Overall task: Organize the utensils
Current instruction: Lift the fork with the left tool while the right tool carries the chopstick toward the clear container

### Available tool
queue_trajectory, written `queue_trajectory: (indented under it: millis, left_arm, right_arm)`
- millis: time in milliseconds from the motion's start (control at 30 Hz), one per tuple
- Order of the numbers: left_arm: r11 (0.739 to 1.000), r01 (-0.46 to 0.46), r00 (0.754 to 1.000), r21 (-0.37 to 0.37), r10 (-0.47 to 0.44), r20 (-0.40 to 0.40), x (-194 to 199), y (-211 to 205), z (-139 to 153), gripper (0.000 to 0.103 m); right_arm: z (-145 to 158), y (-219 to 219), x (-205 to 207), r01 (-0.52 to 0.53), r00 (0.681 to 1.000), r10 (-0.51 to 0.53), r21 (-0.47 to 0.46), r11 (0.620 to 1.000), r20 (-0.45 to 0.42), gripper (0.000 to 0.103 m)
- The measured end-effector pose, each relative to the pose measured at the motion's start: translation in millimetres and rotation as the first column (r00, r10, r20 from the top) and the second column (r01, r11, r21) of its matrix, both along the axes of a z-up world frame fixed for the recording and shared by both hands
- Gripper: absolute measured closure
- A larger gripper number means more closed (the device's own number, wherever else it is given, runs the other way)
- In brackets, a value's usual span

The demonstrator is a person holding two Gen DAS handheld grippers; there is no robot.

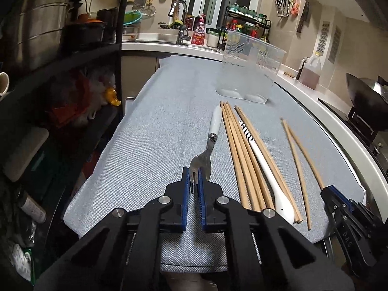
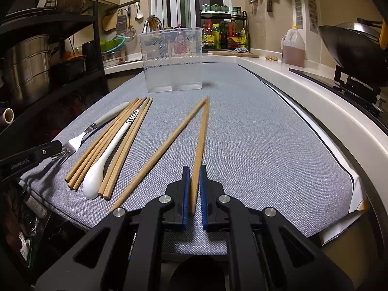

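Observation:
My left gripper [image 1: 194, 178] is shut on the tines of a fork [image 1: 210, 143] with a white handle, which points away along the grey mat [image 1: 157, 133]. My right gripper [image 2: 193, 181] is shut on a wooden chopstick [image 2: 200, 145]; a second loose chopstick [image 2: 165, 152] lies beside it. Several chopsticks [image 1: 238, 155] and a white spoon [image 1: 264, 167] lie between the grippers. A clear plastic utensil holder [image 1: 252, 68] stands empty at the mat's far end, also in the right wrist view [image 2: 172, 60]. The left gripper shows in the right wrist view [image 2: 46, 151] holding the fork [image 2: 80, 139].
A dark shelf rack with steel pots [image 1: 36, 31] stands to the left. A white counter [image 2: 303, 89] runs along the right with a wok [image 2: 354, 48] and an oil jug [image 2: 293, 46]. The sink and faucet [image 1: 180, 21] are behind the holder.

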State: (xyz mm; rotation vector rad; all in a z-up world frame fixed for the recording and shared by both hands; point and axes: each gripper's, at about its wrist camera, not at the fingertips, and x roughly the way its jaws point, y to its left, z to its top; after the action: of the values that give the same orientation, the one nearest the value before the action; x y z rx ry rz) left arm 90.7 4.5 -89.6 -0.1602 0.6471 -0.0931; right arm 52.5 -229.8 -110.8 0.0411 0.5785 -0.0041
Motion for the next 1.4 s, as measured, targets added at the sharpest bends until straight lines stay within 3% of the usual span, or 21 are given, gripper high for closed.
queue_trajectory:
  millis: [133,533,967,1400]
  left_arm:
    - [1.000,0.002,0.998,-0.002,-0.002,0.067,-6.8,2.1,20.5,0.096]
    - [0.998,0.046,0.966,0.031,-0.052,0.253,-10.7,-4.1,86.5,0.099]
    - [0.993,0.113,0.944,0.046,-0.122,0.308,25.7,-14.0,134.9,0.101]
    - [0.984,0.158,0.931,0.079,-0.175,0.321,48.6,-20.3,169.6,0.102]
  right_arm:
    - [7.7,-2.8,-1.6,0.000,1.000,0.000,0.014,1.000,0.007,0.096]
    - [58.2,-5.5,-5.1,0.002,0.991,-0.003,0.007,1.000,0.133,0.096]
    - [124.3,-10.5,27.1,-0.014,0.976,0.007,0.034,0.999,0.216,0.096]
    - [146.6,-25.5,58.9,-0.058,0.992,0.053,0.040,0.997,0.118,0.096]
